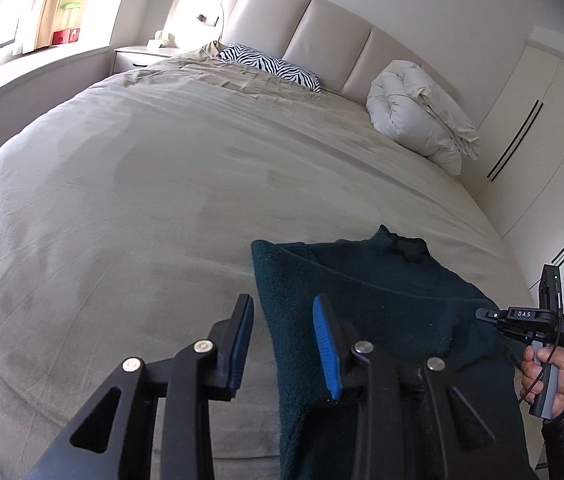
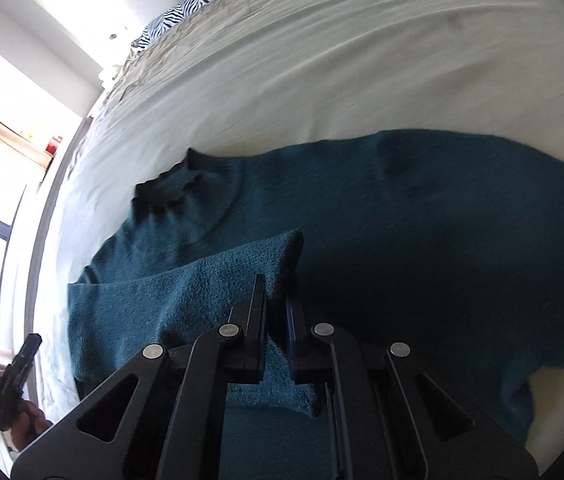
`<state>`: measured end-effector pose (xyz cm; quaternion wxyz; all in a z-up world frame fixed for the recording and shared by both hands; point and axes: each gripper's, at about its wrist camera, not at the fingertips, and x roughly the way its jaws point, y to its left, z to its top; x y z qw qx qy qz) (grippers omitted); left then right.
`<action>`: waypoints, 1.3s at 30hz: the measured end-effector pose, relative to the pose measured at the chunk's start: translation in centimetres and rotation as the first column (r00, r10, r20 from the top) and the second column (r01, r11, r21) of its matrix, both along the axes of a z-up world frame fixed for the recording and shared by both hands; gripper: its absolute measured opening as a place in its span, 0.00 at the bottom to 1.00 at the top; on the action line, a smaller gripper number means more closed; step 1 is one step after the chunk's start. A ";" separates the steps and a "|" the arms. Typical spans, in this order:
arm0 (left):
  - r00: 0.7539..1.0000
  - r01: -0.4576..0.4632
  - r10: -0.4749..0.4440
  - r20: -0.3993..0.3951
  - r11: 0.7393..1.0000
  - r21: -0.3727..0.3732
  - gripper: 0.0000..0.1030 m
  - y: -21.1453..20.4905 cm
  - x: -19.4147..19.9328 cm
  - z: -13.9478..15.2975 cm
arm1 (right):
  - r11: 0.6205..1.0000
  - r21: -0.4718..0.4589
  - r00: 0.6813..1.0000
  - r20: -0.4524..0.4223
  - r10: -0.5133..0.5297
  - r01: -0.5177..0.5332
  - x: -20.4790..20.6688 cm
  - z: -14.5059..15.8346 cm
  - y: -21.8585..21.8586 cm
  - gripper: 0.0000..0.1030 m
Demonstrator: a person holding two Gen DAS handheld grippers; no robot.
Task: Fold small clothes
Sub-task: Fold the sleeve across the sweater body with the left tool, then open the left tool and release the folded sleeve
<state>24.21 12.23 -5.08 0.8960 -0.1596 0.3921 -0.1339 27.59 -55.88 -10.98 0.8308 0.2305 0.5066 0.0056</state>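
**Sleeve fold in progress on teal sweater**

Going left to right in the left wrist view: a wide beige bed sheet (image 1: 142, 200), smooth with light creases, is seen at the left. The left gripper (image 1: 283, 344) is held with its blue ribbed pads apart; nothing is pinched, and the sweater's left edge lies just under its right finger. The teal sweater (image 1: 381, 300), a fuzzy knit, is spread flat at the near right of the bed, long axis running near to far, collar at the far end. At the far right, the right gripper (image 2: 278, 304) is seen in a hand (image 1: 549, 380).

In the right wrist view its jaws are clamped on a sleeve (image 2: 210, 280), lifted over the body panel. The right hand is judged the nearer one for the next move: the sleeve is to be laid across the chest. Far off are a zebra pillow (image 1: 274, 66) and a rolled white duvet (image 1: 417, 120).
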 end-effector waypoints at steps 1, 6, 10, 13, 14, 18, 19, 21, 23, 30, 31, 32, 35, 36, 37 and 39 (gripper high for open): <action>1.000 0.005 -0.005 -0.005 1.000 -0.003 0.32 -0.2 0.3 -0.1 | 1.000 -0.011 1.000 -0.002 -0.001 0.001 0.0 0.0 -0.3 0.06; 0.999 0.035 -0.034 -0.028 0.999 0.015 0.32 -1.6 1.6 -0.7 | 1.000 -0.029 1.000 -0.007 -0.003 0.003 0.0 -0.7 0.3 0.06; 0.998 0.042 -0.040 -0.043 0.999 0.032 0.32 -2.3 2.2 -1.4 | 0.999 -0.035 1.000 -0.011 -0.010 0.010 0.2 -1.5 0.2 0.06; 0.998 0.045 -0.043 -0.049 0.998 0.048 0.32 -2.8 2.4 -1.9 | 0.999 -0.041 1.000 -0.017 -0.014 0.014 0.2 -1.7 0.1 0.06; 0.998 0.046 -0.043 -0.050 0.997 0.058 0.32 -3.0 2.4 -2.0 | 0.999 -0.041 1.000 -0.019 -0.016 0.015 0.1 -1.8 0.0 0.06; 0.997 0.061 -0.057 -0.051 0.994 0.095 0.32 -3.8 2.6 -2.6 | 0.999 -0.043 1.000 -0.019 -0.017 0.016 -0.1 -1.9 -0.1 0.06; 0.997 0.064 -0.058 -0.052 0.993 0.104 0.32 -3.9 2.7 -2.7 | 0.999 -0.049 1.000 -0.021 -0.011 0.010 -0.1 -1.9 0.0 0.06; 0.996 0.070 -0.063 -0.055 0.990 0.122 0.32 -4.2 2.8 -3.1 | 0.998 -0.057 1.000 -0.024 -0.007 0.006 -0.1 -2.0 0.1 0.06; 0.996 0.072 -0.063 -0.065 0.986 0.148 0.32 -4.5 3.0 -3.6 | 0.999 -0.051 1.000 -0.025 -0.012 0.011 -0.1 -2.1 0.0 0.06; 0.993 0.093 -0.076 -0.086 0.971 0.222 0.33 -5.2 3.1 -5.3 | 0.999 -0.045 1.000 -0.019 -0.018 0.017 -0.1 -2.4 0.1 0.07; 0.993 0.098 -0.080 -0.087 0.967 0.234 0.33 -5.3 3.1 -5.4 | 0.998 -0.052 1.000 -0.020 -0.018 0.017 -0.1 -2.6 0.1 0.07; 0.993 0.101 -0.082 -0.086 0.966 0.237 0.33 -5.4 3.1 -5.4 | 0.998 -0.064 1.000 -0.015 -0.013 0.012 -0.2 -2.9 0.1 0.07; 0.996 0.073 -0.060 -0.068 0.974 0.215 0.32 -4.5 3.0 -4.3 | 0.998 -0.055 1.000 0.000 -0.020 0.020 -0.6 -2.8 0.0 0.12; 0.998 0.061 -0.053 -0.045 0.976 0.208 0.32 -4.1 3.0 -3.8 | 0.998 -0.049 1.000 -0.002 -0.029 0.029 -0.8 -2.7 -0.2 0.14; 0.998 0.058 -0.053 -0.030 0.977 0.204 0.32 -4.0 3.0 -3.4 | 0.998 -0.042 0.999 -0.003 -0.038 0.038 -0.9 -2.6 -0.4 0.14; 0.998 0.061 -0.060 -0.015 0.972 0.226 0.32 -4.2 3.6 -2.6 | 0.997 -0.025 0.998 0.007 -0.067 0.067 -1.6 -2.0 -0.9 0.15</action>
